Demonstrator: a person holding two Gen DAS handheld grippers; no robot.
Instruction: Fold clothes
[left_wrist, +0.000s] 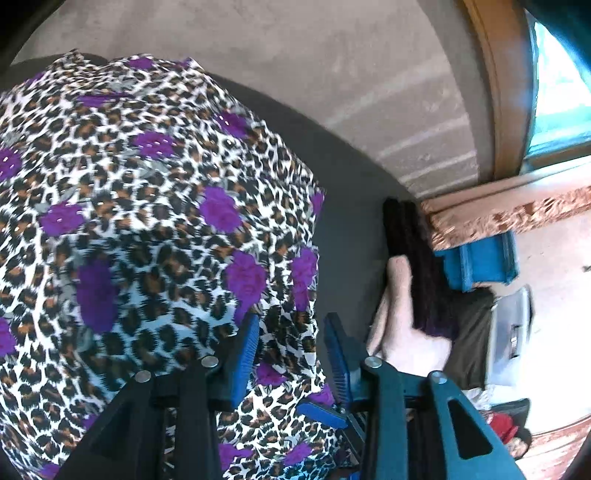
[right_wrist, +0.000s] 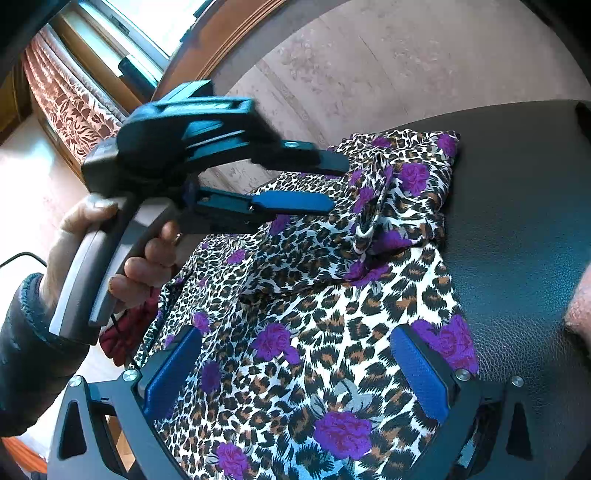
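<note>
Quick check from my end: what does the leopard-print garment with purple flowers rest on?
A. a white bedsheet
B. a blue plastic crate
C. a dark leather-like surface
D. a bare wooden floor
C: in the right wrist view the leopard-print garment is spread over a dark leather-like surface with a grained, slightly shiny texture, bare to the right of the cloth.
</note>
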